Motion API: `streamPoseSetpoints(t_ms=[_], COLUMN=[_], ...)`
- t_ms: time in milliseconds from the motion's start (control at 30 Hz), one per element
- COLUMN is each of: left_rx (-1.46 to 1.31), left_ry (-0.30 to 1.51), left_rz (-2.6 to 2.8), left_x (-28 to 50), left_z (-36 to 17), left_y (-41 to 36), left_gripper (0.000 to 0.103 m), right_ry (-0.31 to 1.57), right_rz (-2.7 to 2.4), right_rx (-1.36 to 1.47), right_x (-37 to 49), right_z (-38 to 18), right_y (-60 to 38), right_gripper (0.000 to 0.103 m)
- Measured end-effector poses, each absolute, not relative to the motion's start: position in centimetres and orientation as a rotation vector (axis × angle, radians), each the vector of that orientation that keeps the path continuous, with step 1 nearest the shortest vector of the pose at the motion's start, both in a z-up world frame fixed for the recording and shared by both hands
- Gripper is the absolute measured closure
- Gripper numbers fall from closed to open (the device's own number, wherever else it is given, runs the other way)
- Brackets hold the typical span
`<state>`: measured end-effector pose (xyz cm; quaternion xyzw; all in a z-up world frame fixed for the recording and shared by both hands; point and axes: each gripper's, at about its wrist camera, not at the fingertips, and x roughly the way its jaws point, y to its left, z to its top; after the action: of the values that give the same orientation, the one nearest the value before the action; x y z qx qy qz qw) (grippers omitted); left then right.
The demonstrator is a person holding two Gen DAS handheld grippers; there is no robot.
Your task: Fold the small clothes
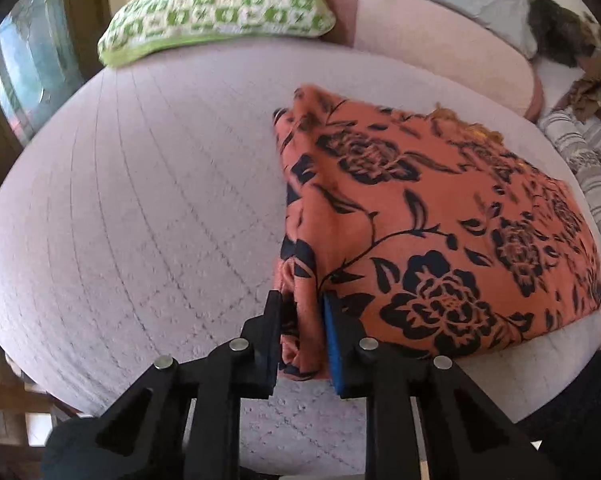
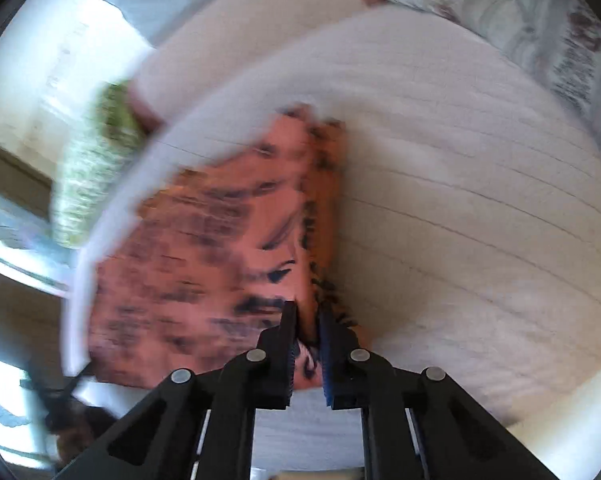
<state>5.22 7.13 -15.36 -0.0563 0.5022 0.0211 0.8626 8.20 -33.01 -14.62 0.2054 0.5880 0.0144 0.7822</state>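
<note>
Left wrist view: left gripper (image 1: 300, 312) and right gripper (image 2: 307, 316) each pinch bunched edge of soft, limp floral garment (image 1: 432, 216); grip folded edges.

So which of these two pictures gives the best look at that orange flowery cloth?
The left wrist view: the orange floral cloth is sharp there, its black flower print and folded edge clear, one corner pinched in the left gripper. The right wrist view shows the same cloth badly blurred, an edge pinched in the right gripper.
</note>
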Motion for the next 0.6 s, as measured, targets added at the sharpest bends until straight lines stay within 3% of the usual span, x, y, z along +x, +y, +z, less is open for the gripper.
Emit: streamPoseSetpoints(t_ms=[33,100,133,167,233,400,500,533,567,600], left_rx=[-0.115,-0.124,-0.117,-0.102,-0.099,-0.108,-0.092,-0.082,-0.056,-0.041], left_ry=[1.056,1.030,1.005,0.978,0.937,0.853,0.857,0.868,0.915,0.961], left_rz=[0.048,0.043,0.056,0.066,0.062,0.009,-0.006,-0.007,0.013,0.046], left_x=[5.3,4.9,4.7,4.5,4.5,5.5,6.7,7.2,8.0,8.5], left_z=[-15.1,-14.0,-13.3,-12.6,-11.4,-9.7,-10.5,-11.2,-12.5,-13.6], left_y=[7.1,7.3,7.3,7.3,7.1,5.4,4.3,4.0,4.1,4.2], left_gripper=[0.077,0.072,0.071,0.070,0.070,0.048,0.047,0.047,0.047,0.047], right_ry=[1.236,1.198,1.159,1.123,1.060,1.030,1.066,1.089,1.133,1.165], right_rz=[0.034,0.050,0.054,0.042,0.046,0.100,0.070,0.073,0.072,0.057], right_rx=[0.492,0.521,0.505,0.489,0.462,0.514,0.525,0.520,0.490,0.466], right_x=[7.9,7.4,7.1,6.9,7.1,9.7,11.2,11.8,12.2,12.5], right_z=[-14.7,-13.3,-12.1,-11.2,-9.6,-9.9,-11.8,-12.5,-13.2,-14.0], right_y=[-33.6,-33.9,-34.0,-34.0,-33.8,-32.6,-32.2,-32.3,-32.1,-32.0], right_gripper=[0.084,0.069,0.040,0.025,0.025,0.025,0.025,0.036,0.089,0.088])
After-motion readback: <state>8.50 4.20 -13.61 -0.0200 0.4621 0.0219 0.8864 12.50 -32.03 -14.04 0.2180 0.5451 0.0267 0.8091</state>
